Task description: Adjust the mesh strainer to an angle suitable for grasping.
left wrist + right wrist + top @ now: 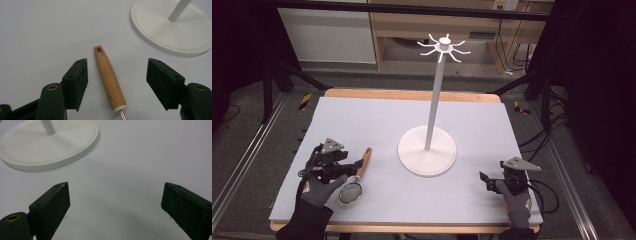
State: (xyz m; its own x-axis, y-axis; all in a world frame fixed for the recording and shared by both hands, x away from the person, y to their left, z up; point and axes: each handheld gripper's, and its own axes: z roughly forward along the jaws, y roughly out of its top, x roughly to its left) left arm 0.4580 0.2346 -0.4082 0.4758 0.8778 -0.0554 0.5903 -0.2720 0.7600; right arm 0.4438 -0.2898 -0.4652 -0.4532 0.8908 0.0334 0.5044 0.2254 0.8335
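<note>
Our left gripper (117, 83) stands wide open, holding nothing; its jaws straddle the strainer's wooden handle (109, 78). We should close squarely at mid-handle; the right gripper (115, 207) waits open and empty.

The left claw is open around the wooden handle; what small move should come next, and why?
Probably close the left claw on the strainer's wooden handle: the handle lies between the open jaws, not yet touched, so it can be lifted toward the stand.
</note>
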